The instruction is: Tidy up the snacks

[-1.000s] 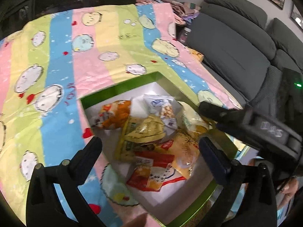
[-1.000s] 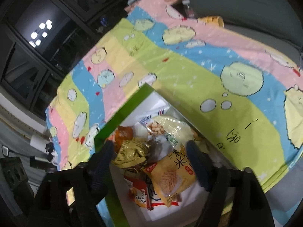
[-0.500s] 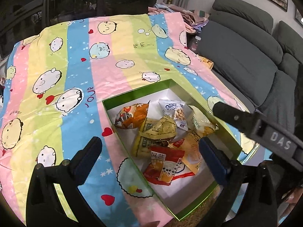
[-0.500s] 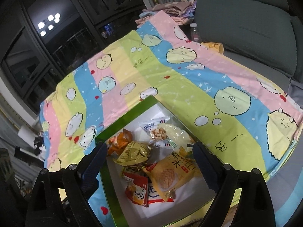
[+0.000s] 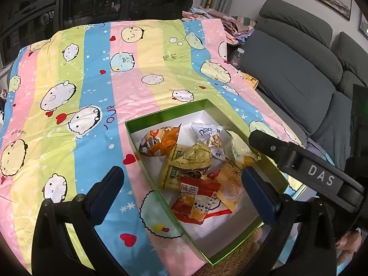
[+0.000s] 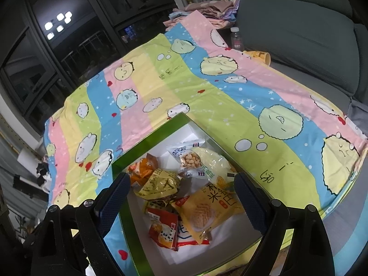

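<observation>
box (image 5: 161, 115): green rim, white inside | cloth (image 5: 92, 105): pastel stripes, cartoon blobs, red hearts | sofa (image 5: 287, 76): grey

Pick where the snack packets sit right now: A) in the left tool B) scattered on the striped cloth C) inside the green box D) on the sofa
C: the snack packets all lie piled on the white floor of the green box; both tools hang open and hold nothing.

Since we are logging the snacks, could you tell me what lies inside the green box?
The green box holds a loose pile: an orange packet, a peanut bag, a yellow wrapper, a red packet. Anything beneath them is hidden.
</observation>
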